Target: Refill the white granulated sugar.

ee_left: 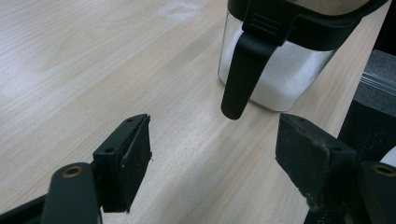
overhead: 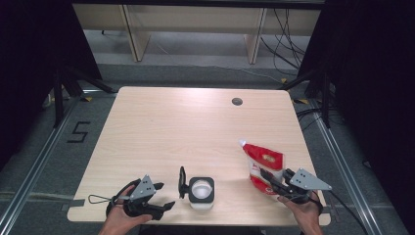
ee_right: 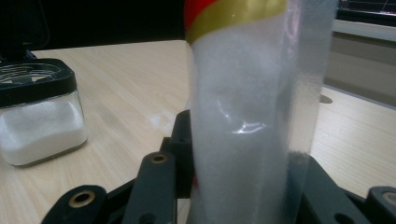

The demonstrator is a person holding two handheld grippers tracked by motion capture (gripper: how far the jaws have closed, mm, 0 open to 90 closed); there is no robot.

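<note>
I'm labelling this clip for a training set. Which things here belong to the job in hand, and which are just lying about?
In the job:
- red pouch, clamped in the right gripper
- clear jar of white grains, lid flipped open
- left gripper, open, facing the jar's black handle

Lying about:
- table grommet
- floor cables
- wooden frame behind the table
</note>
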